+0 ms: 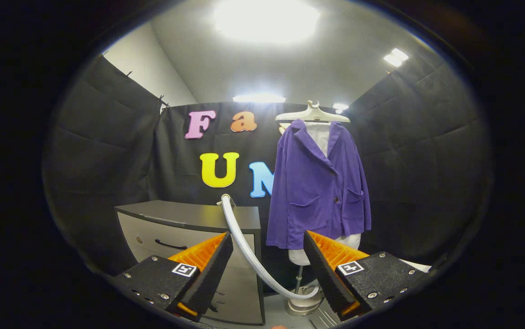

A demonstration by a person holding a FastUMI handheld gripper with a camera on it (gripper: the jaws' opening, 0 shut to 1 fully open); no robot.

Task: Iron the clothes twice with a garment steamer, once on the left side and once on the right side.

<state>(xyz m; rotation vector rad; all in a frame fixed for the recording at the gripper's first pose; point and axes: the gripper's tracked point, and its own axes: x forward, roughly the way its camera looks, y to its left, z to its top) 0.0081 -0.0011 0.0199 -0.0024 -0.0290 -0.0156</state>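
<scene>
A purple jacket (pixel 319 187) hangs on a white hanger (pixel 312 114) over a white mannequin torso on a metal stand (pixel 302 301), beyond my fingers and slightly right. A white steamer hose (pixel 244 246) rises from the stand's base and curves up to the top of the dresser; the steamer head is not clear to see. My gripper (pixel 267 256) is open, its orange-and-black fingers (pixel 207 260) spread wide with nothing between them, well short of the jacket.
A grey dresser with a black top (pixel 189 214) and drawer handles stands left of the jacket, just beyond my left finger. Black cloth walls close the booth on all sides. The grey floor shows between the dresser and the stand.
</scene>
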